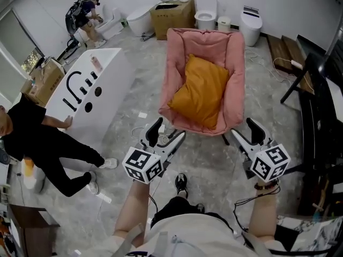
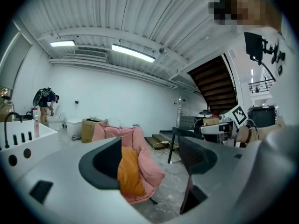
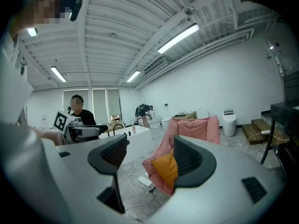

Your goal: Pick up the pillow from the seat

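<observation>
An orange pillow (image 1: 201, 91) lies tilted in the seat of a pink padded chair (image 1: 232, 58). The same pillow (image 2: 130, 173) shows in the left gripper view and again, as the pillow (image 3: 166, 169), in the right gripper view. My left gripper (image 1: 168, 138) hovers just short of the chair's front left edge, jaws apart, nothing between them. At the chair's front right, my right gripper (image 1: 243, 135) is open too and holds nothing. Neither gripper touches the pillow.
A white bathtub (image 1: 88, 92) stands left of the chair, with a person in black (image 1: 37, 138) beside it. Toilets (image 1: 206, 9) and a cardboard box (image 1: 172, 16) line the back wall. A dark table (image 1: 320, 106) and stairs (image 1: 283, 50) are on the right. A cable and adapter (image 3: 145, 181) lie on the floor.
</observation>
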The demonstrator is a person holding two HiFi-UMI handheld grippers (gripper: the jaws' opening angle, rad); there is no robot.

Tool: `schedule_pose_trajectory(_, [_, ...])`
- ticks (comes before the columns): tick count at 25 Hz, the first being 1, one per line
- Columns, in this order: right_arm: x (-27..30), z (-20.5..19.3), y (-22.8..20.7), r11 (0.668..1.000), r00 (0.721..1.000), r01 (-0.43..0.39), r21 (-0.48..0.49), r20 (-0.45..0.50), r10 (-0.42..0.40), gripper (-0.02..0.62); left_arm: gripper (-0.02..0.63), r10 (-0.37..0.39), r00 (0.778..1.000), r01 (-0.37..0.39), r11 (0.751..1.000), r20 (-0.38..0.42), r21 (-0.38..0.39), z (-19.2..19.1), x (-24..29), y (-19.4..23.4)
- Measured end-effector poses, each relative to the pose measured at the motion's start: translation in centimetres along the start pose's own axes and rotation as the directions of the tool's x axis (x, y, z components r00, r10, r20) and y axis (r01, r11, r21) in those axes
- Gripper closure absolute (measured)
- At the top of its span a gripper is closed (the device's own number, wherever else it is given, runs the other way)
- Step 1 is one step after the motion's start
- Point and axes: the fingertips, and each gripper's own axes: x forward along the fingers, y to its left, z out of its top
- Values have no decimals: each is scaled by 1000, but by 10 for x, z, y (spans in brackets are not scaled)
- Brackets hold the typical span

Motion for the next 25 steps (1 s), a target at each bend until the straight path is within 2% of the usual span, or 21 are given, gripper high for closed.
schedule_pose_trajectory(7, [72, 14, -29, 999, 999, 45, 18, -4, -45, 274, 202, -45, 996, 44, 999, -74, -15, -6, 50, 64])
schedule_pose_trajectory(12, [116, 23, -48, 997, 998, 68, 46, -6, -68, 261, 170, -76, 992, 73, 997, -98, -34, -3, 84, 108])
schedule_pose_trajectory(17, [148, 21, -56, 992, 995, 94, 84, -21, -93, 252, 122, -160, 972, 152, 987, -171, -61, -16, 110, 135])
schedule_pose_trajectory(20, [160, 15, -68, 989, 995, 94, 116, -34, -91, 238, 90, -184, 963, 172, 982, -197, -73, -24, 130, 145])
schedule_pose_trajectory(25, [177, -4, -106, 978, 991, 119, 170, -74, -108, 225, 72, -207, 946, 186, 977, -250, -104, -44, 161, 157])
